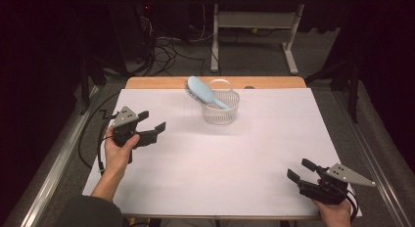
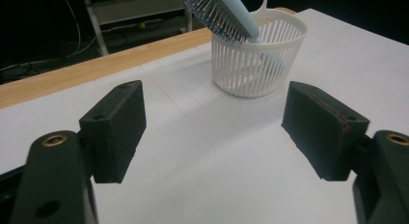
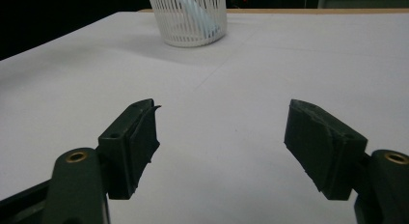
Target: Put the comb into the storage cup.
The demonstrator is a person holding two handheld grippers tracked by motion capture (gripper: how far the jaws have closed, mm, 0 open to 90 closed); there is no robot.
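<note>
1. White-covered desk point(image 1: 220, 158) seen from above, with a strip of bare wood along its far edge; dark floor, cables and a pale metal frame point(image 1: 254, 26) beyond.
2. Near the far middle of the desk, a small white slatted basket point(image 1: 221, 109) with a loop handle, standing upright.
3. Inside the basket, a light blue hairbrush point(image 1: 203, 92): handle end down in the basket, bristled head sticking out over the rim and leaning toward the far left.
4. At the left of the desk, the left hand-held gripper point(image 1: 152, 123), gripped by the person's left hand point(image 1: 117, 151); jaws spread wide with nothing between them, pointing right, toward the desk's middle; grey three-cornered plate on top.
5. From the left gripper view, the same two black jaws well apart over bare white surface, basket and brush head ahead and slightly to the right.
6. At the near right corner, the right hand-held gripper point(image 1: 301, 170), gripped by the right hand point(image 1: 336, 213); jaws likewise spread and empty, pointing left and away.
7. From the right gripper view, black jaws far apart above the white surface, basket well ahead near the upper left.
8. Both hand-held grippers well apart from the basket and from each other.
</note>
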